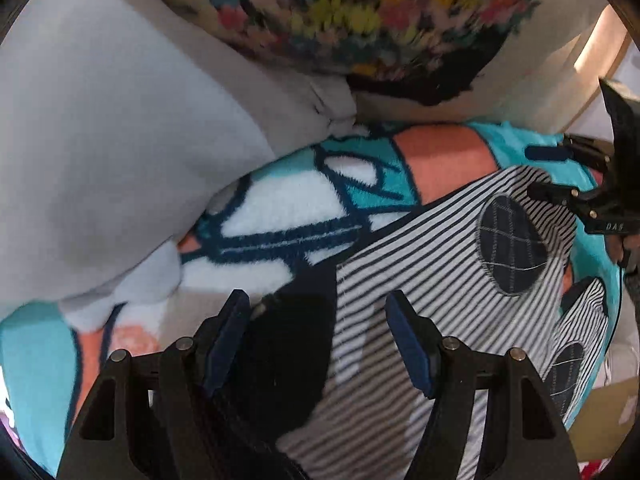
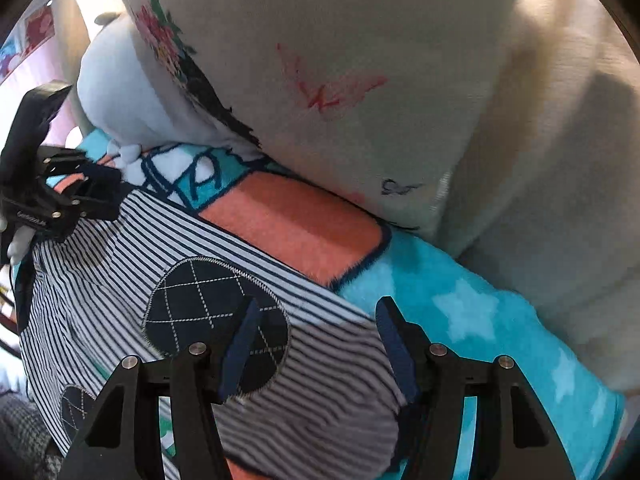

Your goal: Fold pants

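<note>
Small striped navy-and-white pants (image 1: 432, 264) with dark checked oval knee patches (image 1: 512, 244) lie on a turquoise, orange and white fleece blanket (image 1: 288, 204). My left gripper (image 1: 320, 316) is open, its jaws wide apart over the dark waistband end (image 1: 292, 344). My right gripper (image 2: 316, 324) is open over a leg end, beside a knee patch (image 2: 208, 304) of the pants (image 2: 120, 256). Each gripper shows in the other's view: the right one (image 1: 560, 192) at the far leg end, the left one (image 2: 92, 196) at the waist end.
A grey-white cushion (image 1: 120, 140) and a flowered pillow (image 1: 380, 20) crowd the blanket's far side. A large cream cushion with red scribbles (image 2: 360, 80) rises behind the blanket (image 2: 480, 320). A cardboard box (image 1: 604, 416) sits at the lower right.
</note>
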`<action>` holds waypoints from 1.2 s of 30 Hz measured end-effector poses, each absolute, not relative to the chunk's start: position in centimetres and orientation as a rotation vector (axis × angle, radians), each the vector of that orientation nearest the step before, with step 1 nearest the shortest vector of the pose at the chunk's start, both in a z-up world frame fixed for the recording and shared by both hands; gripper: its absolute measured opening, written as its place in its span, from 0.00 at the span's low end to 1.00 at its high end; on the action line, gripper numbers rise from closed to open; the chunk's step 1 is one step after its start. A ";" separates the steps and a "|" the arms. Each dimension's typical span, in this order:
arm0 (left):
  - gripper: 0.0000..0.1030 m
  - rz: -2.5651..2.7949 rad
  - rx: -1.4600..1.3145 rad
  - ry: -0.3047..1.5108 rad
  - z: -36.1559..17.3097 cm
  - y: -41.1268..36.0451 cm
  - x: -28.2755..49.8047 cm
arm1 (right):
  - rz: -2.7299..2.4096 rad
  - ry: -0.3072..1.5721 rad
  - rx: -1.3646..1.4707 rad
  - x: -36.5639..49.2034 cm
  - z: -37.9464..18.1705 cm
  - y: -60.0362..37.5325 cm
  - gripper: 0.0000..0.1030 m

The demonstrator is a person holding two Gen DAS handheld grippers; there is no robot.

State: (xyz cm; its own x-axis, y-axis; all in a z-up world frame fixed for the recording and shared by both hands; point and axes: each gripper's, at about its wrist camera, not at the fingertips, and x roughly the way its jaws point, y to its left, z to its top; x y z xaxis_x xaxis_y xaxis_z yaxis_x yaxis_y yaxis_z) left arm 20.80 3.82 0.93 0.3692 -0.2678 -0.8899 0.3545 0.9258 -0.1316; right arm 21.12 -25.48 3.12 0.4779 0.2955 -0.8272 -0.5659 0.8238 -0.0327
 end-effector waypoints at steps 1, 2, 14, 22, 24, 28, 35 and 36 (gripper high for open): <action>0.68 -0.411 0.095 1.131 0.7 3.7 21.1 | 0.549 0.943 -0.339 21.5 2.8 -25.2 0.63; 0.68 -0.422 0.110 1.135 0.6 3.5 21.2 | 0.565 0.951 -0.347 21.8 2.6 -25.1 0.63; 0.30 -0.467 0.256 1.101 0.9 1.0 19.9 | 0.641 1.036 -0.336 22.0 0.0 -24.1 0.25; 0.05 -0.414 0.208 1.049 3.5 1.4 17.8 | 0.625 0.975 -0.330 19.3 2.1 -23.6 0.06; 0.05 -0.404 0.175 1.018 4.8 1.8 16.6 | 0.616 0.938 -0.333 18.1 3.5 -23.6 0.06; 0.05 -0.392 0.096 0.941 7.7 4.2 13.6 | 0.610 0.856 -0.340 14.6 6.3 -23.3 0.06; 0.05 -0.378 0.020 0.827 10.8 6.5 6.3 | 0.609 0.740 -0.341 7.0 8.3 -22.4 0.06; 0.05 -0.376 0.022 0.811 10.9 6.4 5.1 | 0.611 0.731 -0.336 5.9 8.3 -22.6 0.06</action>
